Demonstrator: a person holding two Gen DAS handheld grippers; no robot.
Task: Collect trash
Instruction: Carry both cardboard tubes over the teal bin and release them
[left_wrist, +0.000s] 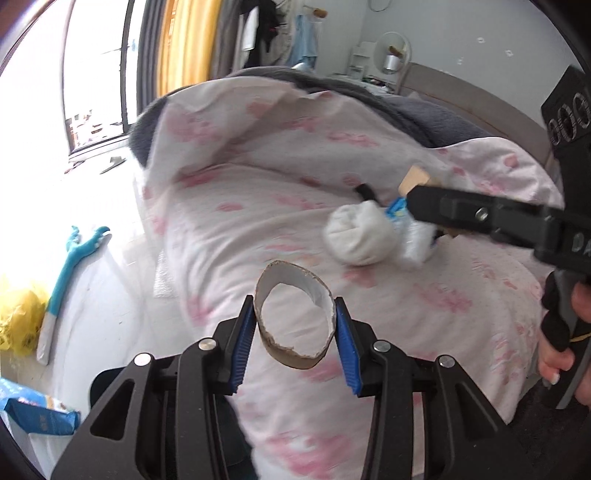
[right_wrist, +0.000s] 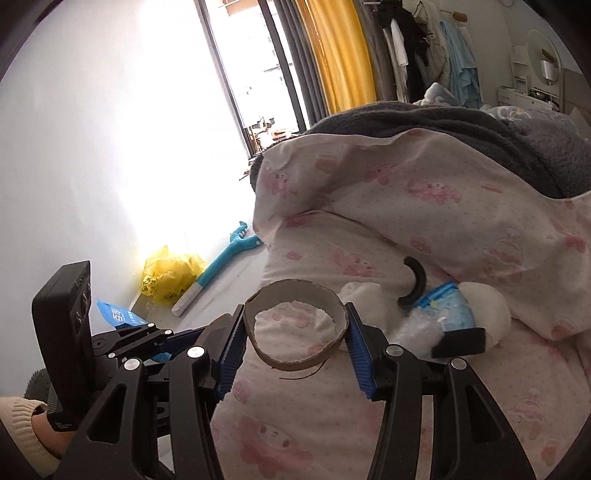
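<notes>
In the left wrist view my left gripper (left_wrist: 293, 314) is shut on a squashed cardboard ring (left_wrist: 295, 360), its blue pads pressing both sides. My right gripper (right_wrist: 295, 321) is shut on a second, rounder cardboard ring (right_wrist: 291, 363) in its own view. Both hang over a bed with a pink-printed quilt (left_wrist: 258, 206). On the quilt lies a small heap of trash: a white wad of tissue (left_wrist: 354, 236), a blue-and-white wrapper (right_wrist: 443, 306), crinkled clear plastic (right_wrist: 417, 330) and a black curved piece (right_wrist: 415, 280). The right gripper (left_wrist: 410, 201) reaches in from the right, just above that heap.
A grey blanket (right_wrist: 461, 125) covers the far side of the bed. On the floor to the left lie a yellow plastic bag (right_wrist: 166, 277), a blue long-handled toy (right_wrist: 229, 254) and a blue packet (left_wrist: 37, 417). A bright window and a yellow curtain (right_wrist: 340, 55) stand behind.
</notes>
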